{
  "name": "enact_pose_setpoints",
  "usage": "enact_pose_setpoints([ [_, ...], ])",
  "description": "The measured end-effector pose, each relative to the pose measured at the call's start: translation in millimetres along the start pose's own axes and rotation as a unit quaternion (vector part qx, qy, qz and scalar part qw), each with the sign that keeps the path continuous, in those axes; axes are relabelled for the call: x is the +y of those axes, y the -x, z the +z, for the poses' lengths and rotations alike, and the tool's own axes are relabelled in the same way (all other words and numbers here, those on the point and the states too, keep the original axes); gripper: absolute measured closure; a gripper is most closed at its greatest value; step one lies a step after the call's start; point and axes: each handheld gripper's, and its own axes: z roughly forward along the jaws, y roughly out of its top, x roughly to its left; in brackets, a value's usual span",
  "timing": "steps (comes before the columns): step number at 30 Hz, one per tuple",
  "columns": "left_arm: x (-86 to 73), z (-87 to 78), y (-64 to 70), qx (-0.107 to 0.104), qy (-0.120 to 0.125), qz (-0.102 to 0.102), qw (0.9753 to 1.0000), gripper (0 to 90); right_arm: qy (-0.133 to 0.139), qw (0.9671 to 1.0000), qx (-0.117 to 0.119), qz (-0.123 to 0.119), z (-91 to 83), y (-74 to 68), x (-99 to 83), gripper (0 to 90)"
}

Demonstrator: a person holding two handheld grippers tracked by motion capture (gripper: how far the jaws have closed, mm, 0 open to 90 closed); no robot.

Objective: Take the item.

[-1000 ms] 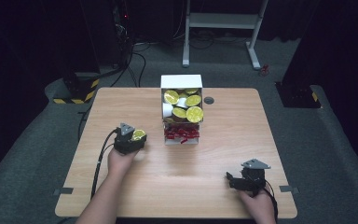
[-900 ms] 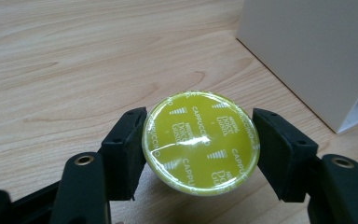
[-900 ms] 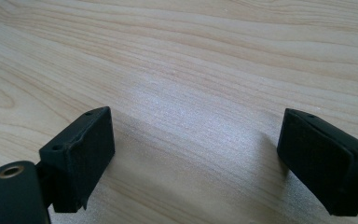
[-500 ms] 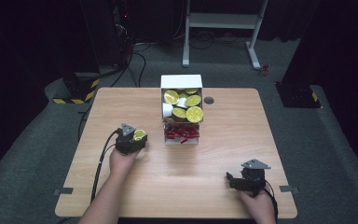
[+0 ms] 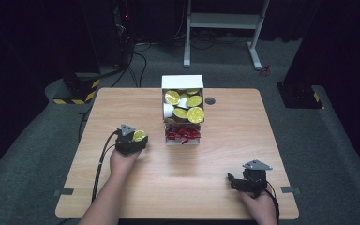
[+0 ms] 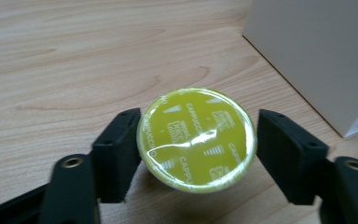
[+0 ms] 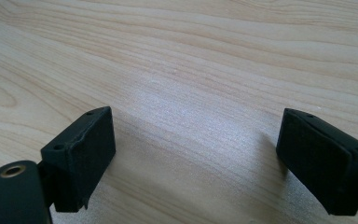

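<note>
A dark room with grey carpet surrounds a light wooden desk [image 5: 136,108]. At the desk's far middle stands a white box [image 5: 183,110] with its lid up, packed with yellow-lidded capsules [image 5: 195,114]; something red and shiny lies at its near end, too small to make out.

The left gripper [image 5: 132,140] sits left of the box, near it but apart. Between its fingers [image 6: 116,154] is a yellow capsule [image 6: 196,139], its glossy foil lid printed with "Cappuccino". The left finger lies against the capsule's rim, while a narrow gap seems to separate the right finger from it, so the fingers look parted around the capsule rather than clamped. The box's white wall rises just beyond.

The right gripper [image 5: 244,181] rests near the desk's near right corner, well apart from the box, its fingers [image 7: 81,149] spread wide over bare wood.
</note>
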Motion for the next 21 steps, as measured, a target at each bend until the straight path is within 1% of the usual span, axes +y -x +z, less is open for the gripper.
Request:
enact_pose_setpoints([
  [1,0.8,-0.8,-0.5,0.000,-0.001,0.001,1.0000,29.7,0.000,1.0000,0.000,-0.001,0.0,0.1,0.0,11.5],
  [2,2.1,-1.7,-0.4,-0.005,0.002,-0.004,1.0000,29.5,0.000,1.0000,0.000,-0.001,0.0,0.1,0.0,11.5],
  [3,3.9,-2.9,-0.7,-0.006,0.001,-0.004,1.0000,28.9,0.000,1.0000,0.000,-0.001,0.0,0.1,0.0,11.5],
  [4,4.9,-3.9,-0.3,-0.008,0.006,-0.005,0.9999,27.7,0.000,1.0000,0.000,-0.001,0.0,0.1,0.0,11.5],
  [7,6.9,-6.8,-0.5,-0.006,0.015,-0.008,0.9998,26.2,0.000,1.0000,0.000,0.000,0.0,0.0,0.0,11.5],
  [10,7.5,-8.0,-0.8,-0.001,0.017,-0.013,0.9998,23.3,0.000,1.0000,0.000,-0.001,0.0,0.2,0.0,11.5],
  [11,7.6,-8.3,-1.0,-0.001,0.017,-0.012,0.9998,23.3,0.000,1.0000,0.000,-0.001,0.0,0.1,0.0,11.5],
  [12,7.8,-9.2,-1.8,0.001,0.016,-0.007,0.9999,23.2,0.000,1.0000,0.000,-0.001,0.0,0.2,0.0,11.5],
  [15,8.8,-12.1,-1.5,-0.003,0.020,-0.011,0.9997,23.0,0.000,1.0000,0.000,-0.001,0.0,0.1,0.0,11.5],
  [21,10.7,-17.2,0.0,-0.008,0.025,-0.005,0.9996,24.2,0.000,1.0000,0.000,-0.001,0.0,0.1,0.0,11.5],
])
